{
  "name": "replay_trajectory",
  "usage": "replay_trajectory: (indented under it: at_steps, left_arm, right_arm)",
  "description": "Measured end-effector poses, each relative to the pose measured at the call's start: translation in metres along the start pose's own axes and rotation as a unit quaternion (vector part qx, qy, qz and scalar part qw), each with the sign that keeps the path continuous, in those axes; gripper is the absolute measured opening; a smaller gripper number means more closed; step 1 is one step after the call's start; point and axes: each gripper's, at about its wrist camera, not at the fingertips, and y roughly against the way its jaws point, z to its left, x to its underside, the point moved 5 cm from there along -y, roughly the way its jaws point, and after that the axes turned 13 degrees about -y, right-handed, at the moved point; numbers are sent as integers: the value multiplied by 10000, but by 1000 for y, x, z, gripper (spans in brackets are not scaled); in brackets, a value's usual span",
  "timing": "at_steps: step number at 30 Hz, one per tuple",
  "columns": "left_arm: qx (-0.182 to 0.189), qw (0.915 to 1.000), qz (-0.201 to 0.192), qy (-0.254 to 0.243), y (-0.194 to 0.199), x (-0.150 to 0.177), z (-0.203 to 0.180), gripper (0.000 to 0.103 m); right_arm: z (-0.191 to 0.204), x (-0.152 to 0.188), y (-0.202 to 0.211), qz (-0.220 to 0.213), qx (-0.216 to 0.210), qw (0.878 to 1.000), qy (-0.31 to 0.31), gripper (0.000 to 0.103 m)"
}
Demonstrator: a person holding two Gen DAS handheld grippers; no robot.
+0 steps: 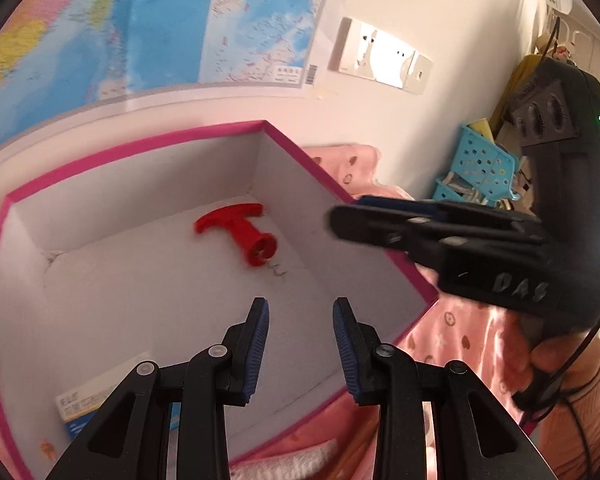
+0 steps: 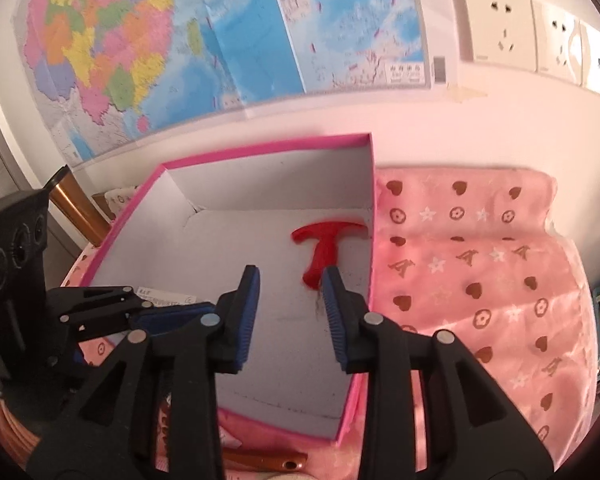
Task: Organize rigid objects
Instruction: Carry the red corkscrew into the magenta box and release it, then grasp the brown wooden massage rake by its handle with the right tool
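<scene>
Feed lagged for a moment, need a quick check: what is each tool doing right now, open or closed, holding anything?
Left tool: jaws apart, nothing between them, over the pink box.
Right tool: jaws apart, holding nothing; red corkscrew lies in the box.

A wall map (image 2: 228,32) hangs beside sockets (image 2: 500,28), above a pink heart-patterned blanket (image 2: 480,280).

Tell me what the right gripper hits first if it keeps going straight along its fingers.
Most likely the red corkscrew lying in the pink box: its lower end sits just ahead of the right gripper. Depth is unclear, so it could meet the box floor first.
</scene>
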Motion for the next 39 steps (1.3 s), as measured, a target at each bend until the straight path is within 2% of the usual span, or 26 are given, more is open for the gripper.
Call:
replay_trajectory:
  at_steps: [3,8,11,14,21,26,30,34,39]
  left_arm:
    - [-186,9997,-168,-38,21,9,1,35]
    - [-292,9982,-509,-155,56,24,-8,40]
    - [-200,9977,-628,-140,74,41,-18,47]
    - [-284,9984,-490,-78,78,64,-24,48]
    - [-15,9982,147,588,55,113,-19,48]
    - [133,9952,371,901,44,129,-17,48]
    - [192,9935,570,970,37,138,-19,48]
    - [200,9922,714,1003,31,143,-19,48]
    - [348,9918,703,1007,27,143,-22,47]
  right_arm:
    - [2,10,12,-35,-178,9998,22,36]
    - [9,41,41,-52,-606,9979,222,37]
    - [8,68,48,135,-872,9959,205,44]
    - [-1,99,41,441,-891,9950,73,44]
    - [-28,138,7,970,-744,9917,-391,44]
    - [-36,141,-6,1039,-662,9909,-547,44]
    - [-39,142,-17,1109,-623,9902,-585,55]
    - [-37,145,-16,1100,-685,9902,-519,55]
    - [-31,148,-16,1133,-749,9901,-351,55]
